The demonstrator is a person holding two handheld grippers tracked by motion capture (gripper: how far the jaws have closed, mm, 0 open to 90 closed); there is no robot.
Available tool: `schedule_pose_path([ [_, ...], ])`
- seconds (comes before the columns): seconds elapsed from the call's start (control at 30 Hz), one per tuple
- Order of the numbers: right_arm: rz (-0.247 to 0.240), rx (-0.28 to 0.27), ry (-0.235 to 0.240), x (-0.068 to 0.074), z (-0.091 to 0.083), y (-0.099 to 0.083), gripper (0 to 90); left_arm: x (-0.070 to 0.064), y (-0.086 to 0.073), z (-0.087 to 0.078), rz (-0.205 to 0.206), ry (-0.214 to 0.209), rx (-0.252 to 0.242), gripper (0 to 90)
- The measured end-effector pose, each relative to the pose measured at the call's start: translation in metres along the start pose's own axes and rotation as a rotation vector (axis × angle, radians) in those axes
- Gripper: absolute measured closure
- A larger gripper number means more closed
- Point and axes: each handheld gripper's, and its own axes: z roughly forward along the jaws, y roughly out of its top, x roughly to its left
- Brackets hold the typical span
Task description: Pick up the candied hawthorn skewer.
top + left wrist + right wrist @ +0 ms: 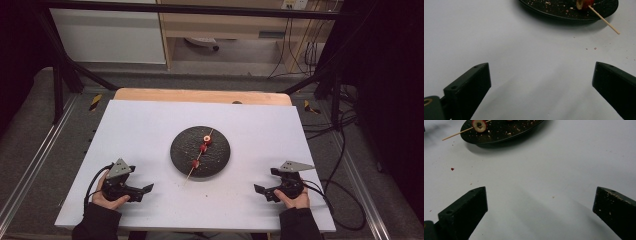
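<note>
A black round plate sits mid-table with a wooden skewer lying across it, three red fruit pieces threaded on it; the stick's near end overhangs the plate's front rim. My left gripper rests open on the white board at the front left, nothing between its jaws. My right gripper rests open at the front right, likewise empty. In the left gripper view the plate and skewer tip lie ahead to the right. In the right gripper view the plate and a red fruit slice lie ahead to the left.
The white board covers a wooden table. Small crumbs are scattered on the board near the plate. Black frame bars stand at the back and sides, and cables trail off the right edge.
</note>
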Motion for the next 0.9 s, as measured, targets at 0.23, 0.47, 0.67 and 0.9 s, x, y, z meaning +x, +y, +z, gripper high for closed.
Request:
schedule_pose_path([
  [0.23, -0.001, 0.004, 0.003, 0.001, 0.0, 0.0, 0.5, -0.004, 0.001, 0.0, 0.017, 0.003, 0.007, 1.8],
  [0.47, -0.002, 0.002, 0.002, 0.001, 0.001, 0.0, 0.5, -0.011, 0.005, 0.004, 0.029, -0.001, 0.021, 1.8],
  [0.67, -0.005, 0.007, 0.0, 0.002, 0.002, 0.001, 0.5, -0.019, 0.01, 0.008, 0.031, 0.0, 0.029, 1.8],
  [0.9, -0.005, 0.014, -0.002, 0.002, 0.003, 0.001, 0.5, -0.029, 0.019, 0.012, 0.029, -0.002, 0.032, 1.9],
])
